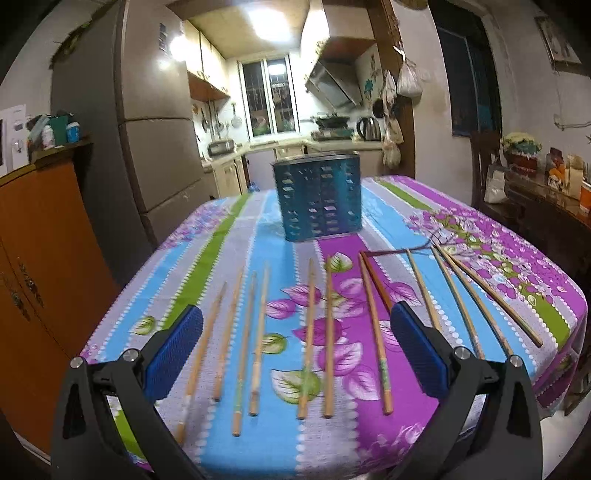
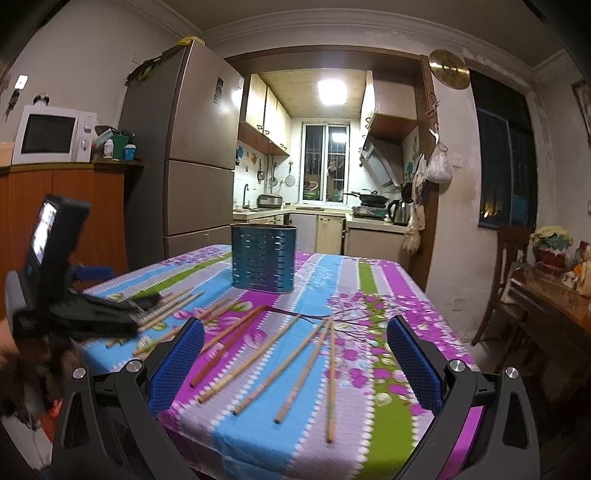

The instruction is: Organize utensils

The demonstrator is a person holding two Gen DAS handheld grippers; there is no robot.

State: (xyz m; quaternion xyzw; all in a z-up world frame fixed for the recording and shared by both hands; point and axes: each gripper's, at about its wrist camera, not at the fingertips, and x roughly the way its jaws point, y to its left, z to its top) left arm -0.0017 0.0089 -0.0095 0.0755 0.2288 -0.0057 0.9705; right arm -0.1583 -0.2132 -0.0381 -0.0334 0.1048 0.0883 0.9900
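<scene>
Currently we note both tools spread wide, left tool and right tool empty; chopsticks lie on the desk just before the blue holder.

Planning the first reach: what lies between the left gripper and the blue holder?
Left wrist view: only chopsticks on tablecloth separate left gripper from blue holder.

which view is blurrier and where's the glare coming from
Left wrist view: blurrier, the blue holder and chopsticks smeared; glare from the kitchen ceiling light. Right wrist view: holder sharper, blur on the left gripper; both fisheye-bent at the edges.
</scene>
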